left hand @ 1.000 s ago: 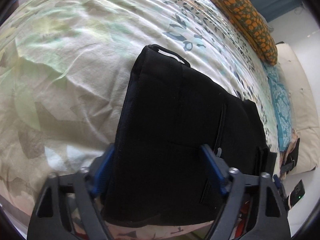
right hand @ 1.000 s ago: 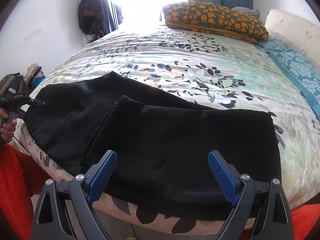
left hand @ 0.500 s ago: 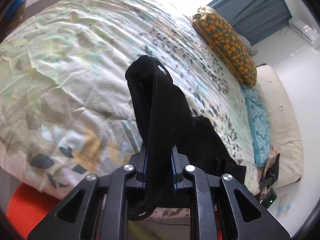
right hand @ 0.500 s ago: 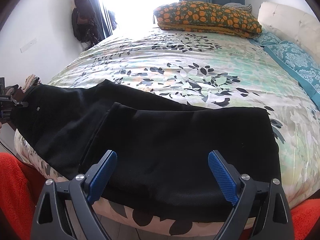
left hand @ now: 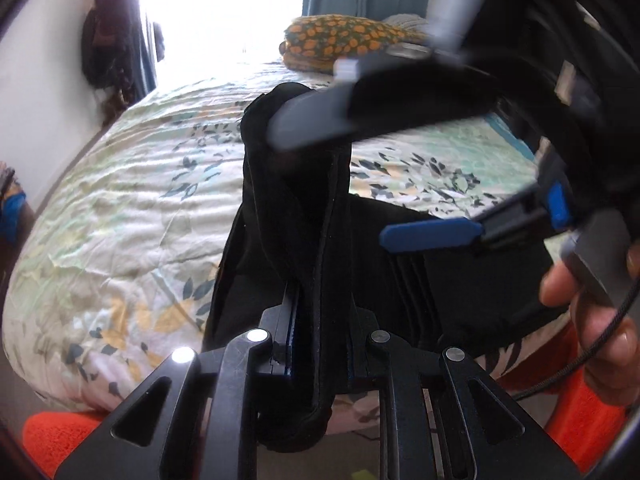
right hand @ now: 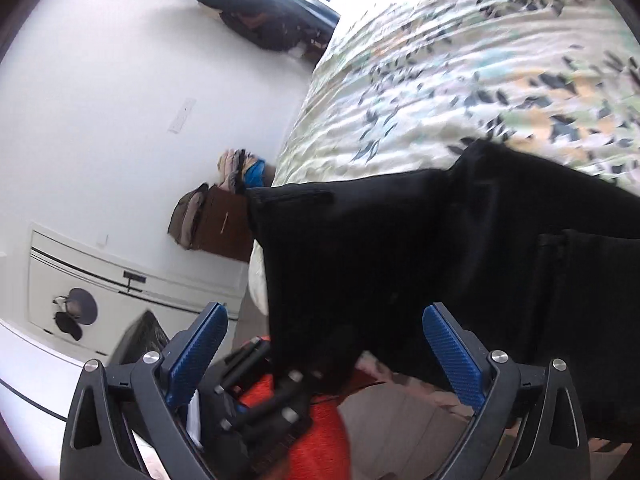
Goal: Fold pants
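Left wrist view has the left gripper [left hand: 318, 320] clamped tight on a bunched fold of the black pants [left hand: 296, 208], with the fabric standing up in a ridge between its closed fingers and hanging a bit below them at the near edge of the bed [left hand: 120, 208]. Rest of the pants lies spread on the floral bedspread to the right. Right gripper [left hand: 360, 184] cuts in from the right side of that view, blurry, fingers spread apart with one blue pad [left hand: 430, 235] over the cloth, and you can see the person's hand [left hand: 592, 320] on its handle. From the right wrist view the right gripper [right hand: 324, 344] is wide open, holding nothing, hovering right at the lifted pants [right hand: 440, 264] with the left gripper [right hand: 276, 396] down between its fingers. An orange patterned pillow [left hand: 344, 42] sits at the far end of the bed.
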Tool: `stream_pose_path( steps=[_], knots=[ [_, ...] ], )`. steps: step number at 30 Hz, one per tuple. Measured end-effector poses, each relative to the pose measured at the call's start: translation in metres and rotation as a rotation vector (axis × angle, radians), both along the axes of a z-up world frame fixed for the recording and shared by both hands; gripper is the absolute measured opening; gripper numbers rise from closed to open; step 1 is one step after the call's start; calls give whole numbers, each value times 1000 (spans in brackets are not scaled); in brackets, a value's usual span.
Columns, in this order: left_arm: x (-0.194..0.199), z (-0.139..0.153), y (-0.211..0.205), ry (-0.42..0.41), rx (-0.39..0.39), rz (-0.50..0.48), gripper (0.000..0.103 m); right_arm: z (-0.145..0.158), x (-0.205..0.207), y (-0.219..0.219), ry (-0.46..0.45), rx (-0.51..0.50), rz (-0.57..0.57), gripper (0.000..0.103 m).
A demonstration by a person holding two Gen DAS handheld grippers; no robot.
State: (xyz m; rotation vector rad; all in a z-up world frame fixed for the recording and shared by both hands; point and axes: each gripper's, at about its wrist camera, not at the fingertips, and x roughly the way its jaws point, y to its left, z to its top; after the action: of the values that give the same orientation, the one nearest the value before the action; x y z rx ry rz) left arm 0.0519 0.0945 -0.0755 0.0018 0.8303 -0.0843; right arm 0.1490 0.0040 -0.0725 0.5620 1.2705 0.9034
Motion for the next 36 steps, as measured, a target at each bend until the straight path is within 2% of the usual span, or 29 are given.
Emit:
stream_pose_path(
  steps=[3,4,5,6,7,8,9,11,13,17,19,21,25,28,31,34,36],
  knots=[
    [-8,-7,-22,-48,125,-45,16,-13,15,38,44,-121,78,98],
    [-11,-9,-30,-62,173,-68,17,-20,17,46,51,-175,102,95],
    [-14,-14,-38,-68,232,-87,20,-27,18,51,63,-219,121,77],
    [-17,-18,-45,-68,279,-102,23,-33,19,52,56,-262,132,65],
    [-21,-20,-49,-65,289,-130,29,-37,18,50,26,-315,131,34],
    [-29,-17,-52,-69,269,-173,34,-41,20,42,15,-319,115,28],
    [-37,-12,-55,-78,242,-214,36,-46,21,33,37,-287,97,26],
    [-54,3,-57,-95,186,-276,48,-52,25,8,59,-246,53,25],
    [-66,21,-49,-100,77,-305,57,-50,30,-15,72,-199,32,25],
    [-75,47,-15,-75,-190,-302,57,-29,40,-61,99,-106,5,25],
    [-74,53,0,-75,-261,-273,57,-15,50,-88,100,-86,-5,25],
    [-70,53,12,-74,-287,-240,57,-5,58,-114,99,-96,11,25],
    [-57,37,29,-26,-338,-181,57,-1,69,-166,97,-234,66,25],
    [-52,24,28,15,-356,-171,57,-27,73,-213,168,-321,33,26],
    [-55,14,17,52,-326,-173,57,-66,73,-254,241,-370,-45,29],
    [-53,9,6,74,-302,-173,57,-100,68,-277,282,-338,-124,33],
    [-57,6,9,76,-292,-173,57,-111,64,-288,291,-296,-173,40]
  ],
)
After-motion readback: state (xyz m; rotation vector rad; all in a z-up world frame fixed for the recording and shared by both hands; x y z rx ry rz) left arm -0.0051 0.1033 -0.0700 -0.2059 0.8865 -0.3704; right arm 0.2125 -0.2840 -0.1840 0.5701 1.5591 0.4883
